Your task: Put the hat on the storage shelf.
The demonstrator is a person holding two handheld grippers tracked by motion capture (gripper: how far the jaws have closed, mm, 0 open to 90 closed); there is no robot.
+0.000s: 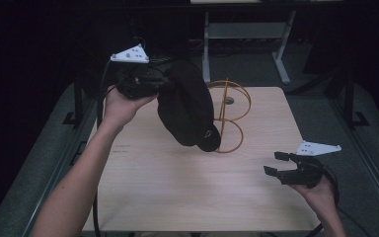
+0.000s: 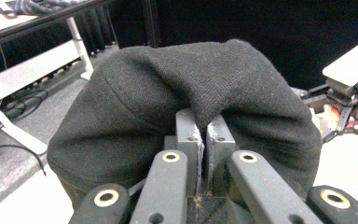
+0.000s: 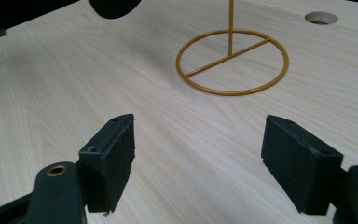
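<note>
1. The left gripper (image 1: 150, 83) is clamped on a fold of the black cap (image 1: 187, 106), pinched between its fingers (image 2: 189, 135).
2. The cap is held above the counter (image 1: 177, 187), its long axis hanging down toward the gold wire stand (image 1: 232, 116) just behind it.
3. The right gripper (image 1: 276, 164) is held with fingers (image 3: 114, 156) spread and empty, well apart from the cap; the left hand is judged nearer the stand.

No readable text, brand or no. anywhere. The table (image 1: 187, 182) has a small dark print mark near its left edge in the high view, too small to make out. The black cap (image 1: 187, 106) shows a tiny pale mark, illegible.
</note>
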